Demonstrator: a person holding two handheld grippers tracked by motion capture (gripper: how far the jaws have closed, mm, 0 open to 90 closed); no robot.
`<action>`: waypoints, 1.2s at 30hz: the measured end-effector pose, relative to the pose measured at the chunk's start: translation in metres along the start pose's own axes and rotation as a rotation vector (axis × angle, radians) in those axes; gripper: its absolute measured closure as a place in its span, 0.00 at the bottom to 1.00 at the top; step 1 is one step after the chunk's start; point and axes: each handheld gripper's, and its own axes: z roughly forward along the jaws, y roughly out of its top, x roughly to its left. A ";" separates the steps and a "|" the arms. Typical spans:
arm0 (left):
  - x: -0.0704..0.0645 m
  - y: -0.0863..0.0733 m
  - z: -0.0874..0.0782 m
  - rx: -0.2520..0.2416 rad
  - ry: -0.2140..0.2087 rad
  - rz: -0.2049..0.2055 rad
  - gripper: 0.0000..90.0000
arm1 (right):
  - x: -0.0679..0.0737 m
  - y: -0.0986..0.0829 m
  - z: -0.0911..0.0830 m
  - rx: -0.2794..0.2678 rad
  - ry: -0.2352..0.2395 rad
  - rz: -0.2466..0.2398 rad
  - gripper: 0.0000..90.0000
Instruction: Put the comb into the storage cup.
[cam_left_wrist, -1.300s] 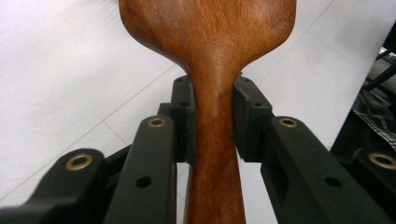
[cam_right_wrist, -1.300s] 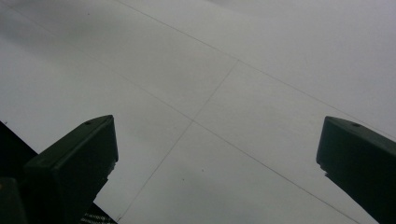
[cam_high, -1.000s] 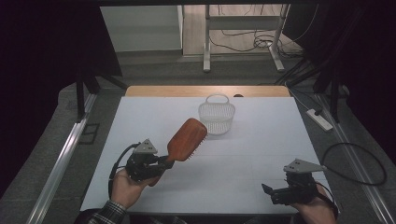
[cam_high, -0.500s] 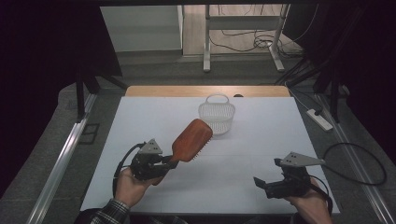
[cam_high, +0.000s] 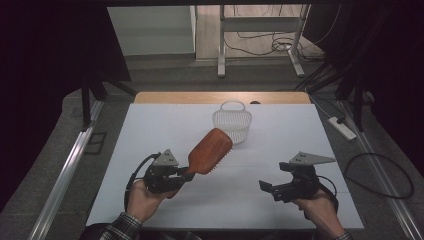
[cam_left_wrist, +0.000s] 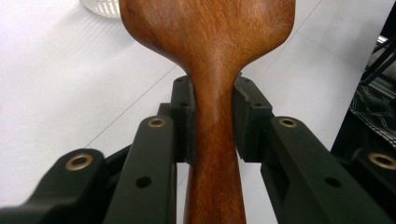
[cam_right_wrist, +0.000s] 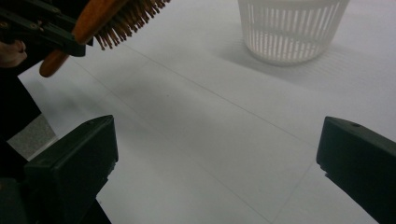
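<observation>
A person sat at the near edge of a white desk, a black two-jaw gripper in each hand. The left gripper was clamped on the handle of a wooden hairbrush, its jaws pressed against both sides of the narrow neck just below the head. The brush was a paddle shape in smooth, reddish-brown wood with visible grain, its rounded back turned up; short bristles stuck out of the underside. It was held above the desk's middle, head slanting away towards the far edge, clear of the surface.

The right gripper hovered near the front right corner with its jaws spread wide and nothing between them. A grey three-cornered plate sat on top of each gripper, and a black cable trailed from each.

A small white plastic basket, round, with slatted sides and a thin loop handle, stood upright near the middle of the far edge, just beyond the brush head and not touching it. No writing could be read anywhere.
</observation>
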 end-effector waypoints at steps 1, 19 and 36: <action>0.000 0.000 0.000 -0.002 -0.005 -0.001 0.80 | 0.000 0.001 0.001 -0.003 0.005 0.004 0.00; -0.004 0.005 0.007 -0.024 -0.050 -0.003 0.80 | 0.008 0.024 0.027 -0.015 0.095 0.059 0.00; -0.008 0.010 0.012 -0.031 -0.086 0.000 0.80 | 0.020 0.045 0.050 0.004 0.121 0.044 0.00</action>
